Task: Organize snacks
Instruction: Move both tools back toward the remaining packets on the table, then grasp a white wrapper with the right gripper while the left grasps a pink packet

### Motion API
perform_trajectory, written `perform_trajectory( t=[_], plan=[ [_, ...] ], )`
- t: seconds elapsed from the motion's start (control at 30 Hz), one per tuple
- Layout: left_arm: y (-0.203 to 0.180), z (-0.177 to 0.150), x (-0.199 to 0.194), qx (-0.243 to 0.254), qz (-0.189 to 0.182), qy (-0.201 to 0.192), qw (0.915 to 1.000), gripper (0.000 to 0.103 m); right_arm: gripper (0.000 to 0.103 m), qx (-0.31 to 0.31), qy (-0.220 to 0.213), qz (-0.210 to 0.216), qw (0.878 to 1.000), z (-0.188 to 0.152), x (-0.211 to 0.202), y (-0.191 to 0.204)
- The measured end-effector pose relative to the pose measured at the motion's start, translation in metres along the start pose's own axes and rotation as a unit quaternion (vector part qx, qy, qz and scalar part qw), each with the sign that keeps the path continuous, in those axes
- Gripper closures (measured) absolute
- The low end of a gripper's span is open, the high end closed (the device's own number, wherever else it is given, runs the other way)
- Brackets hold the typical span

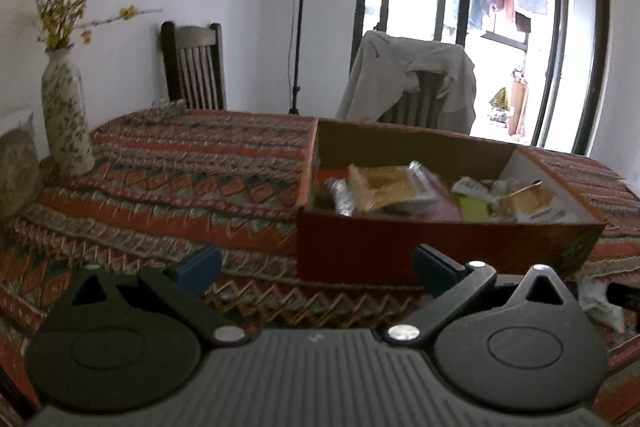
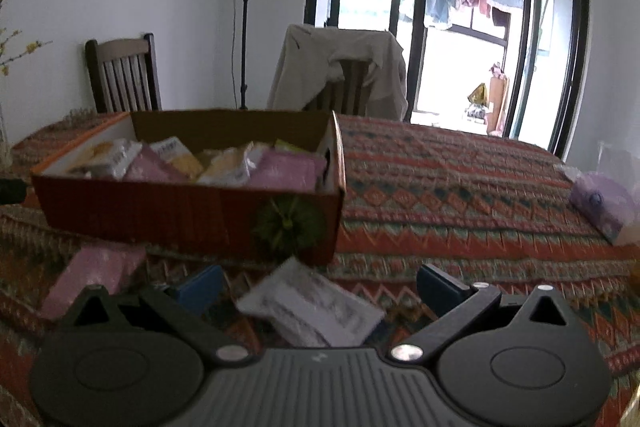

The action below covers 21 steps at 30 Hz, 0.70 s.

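A tall vase [image 1: 66, 115] stands far left on the tabletop [image 1: 180, 163]. The snack box [image 2: 188, 215] sits in the middle. A pink packet [image 2: 94, 271] and white packet [image 2: 316, 303] lie before it. Both grippers, left gripper [image 1: 318, 265] and right gripper [image 2: 320, 281], have jaws wide open, holding nothing.

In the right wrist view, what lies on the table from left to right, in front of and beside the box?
Pink packet → white packet, lying between the open jaws of the right gripper → bare patterned tablecloth → purple pack at the far right edge. The box stands behind the first two.
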<state>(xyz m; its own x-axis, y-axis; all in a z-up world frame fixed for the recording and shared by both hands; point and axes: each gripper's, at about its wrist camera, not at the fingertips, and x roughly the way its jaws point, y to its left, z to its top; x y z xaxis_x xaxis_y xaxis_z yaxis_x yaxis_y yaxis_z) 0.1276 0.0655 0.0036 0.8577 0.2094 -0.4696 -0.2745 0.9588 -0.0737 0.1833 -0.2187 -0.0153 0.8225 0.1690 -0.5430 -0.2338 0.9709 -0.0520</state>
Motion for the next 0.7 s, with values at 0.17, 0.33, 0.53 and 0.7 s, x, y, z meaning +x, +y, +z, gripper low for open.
perform_trajectory(
  t=[0.17, 0.33, 0.53, 0.7],
  plan=[
    [0.011, -0.009, 0.010, -0.025, -0.009, 0.009, 0.9996, 0.000, 0.000, 0.004, 0.013, -0.006, 1.000, -0.006, 0.002, -0.001],
    [0.015, -0.010, 0.010, -0.033, -0.015, 0.007, 0.9993, 0.000, 0.000, 0.004, 0.031, -0.005, 0.999, -0.004, 0.012, -0.001],
    [0.019, -0.011, 0.016, -0.044, -0.024, 0.022, 0.9985, 0.000, 0.000, -0.008, 0.055, -0.010, 0.998, 0.004, 0.035, 0.004],
    [0.021, -0.012, 0.017, -0.052, -0.029, 0.028, 0.9978, 0.000, 0.000, -0.031, 0.090, -0.007, 0.995, 0.001, 0.053, 0.002]
  ],
)
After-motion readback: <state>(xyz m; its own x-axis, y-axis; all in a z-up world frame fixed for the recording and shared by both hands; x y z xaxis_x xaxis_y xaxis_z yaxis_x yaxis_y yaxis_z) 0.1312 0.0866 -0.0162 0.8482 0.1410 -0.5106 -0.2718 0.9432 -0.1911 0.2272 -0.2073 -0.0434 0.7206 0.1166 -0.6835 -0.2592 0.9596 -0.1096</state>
